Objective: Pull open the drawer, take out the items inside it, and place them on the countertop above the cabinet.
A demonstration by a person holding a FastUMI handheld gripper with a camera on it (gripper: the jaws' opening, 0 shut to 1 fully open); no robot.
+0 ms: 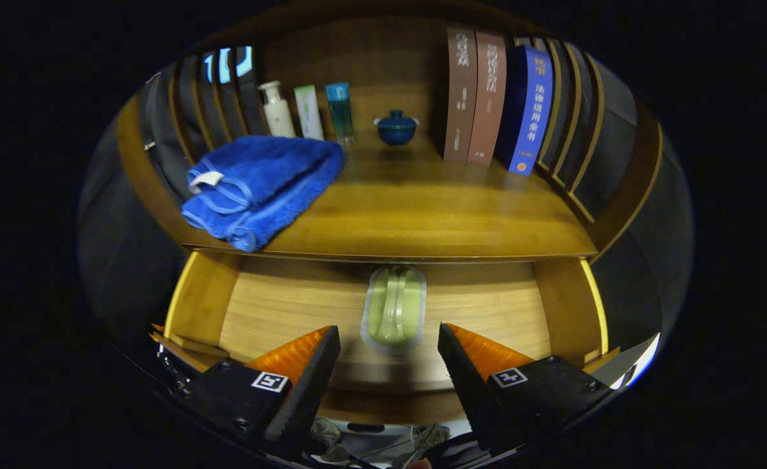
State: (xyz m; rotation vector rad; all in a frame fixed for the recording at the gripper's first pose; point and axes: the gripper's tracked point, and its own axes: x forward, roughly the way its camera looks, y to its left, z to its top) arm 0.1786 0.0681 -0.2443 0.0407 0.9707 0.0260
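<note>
The wooden drawer (272,306) stands pulled open below the countertop (422,215). Inside it lies a pale green oblong item in a clear wrapper (393,309), just ahead of my fingers and in line with the gap between them. My gripper (390,345) hovers over the drawer's front, open, with nothing between its fingers. A folded blue towel (259,185) rests on the left side of the countertop, overhanging its front edge slightly.
At the back of the countertop stand three bottles (308,112), a small blue lidded bowl (396,127) and three upright books (497,101). Slatted wooden sides (569,117) flank the shelf. The middle and right of the countertop are bare wood.
</note>
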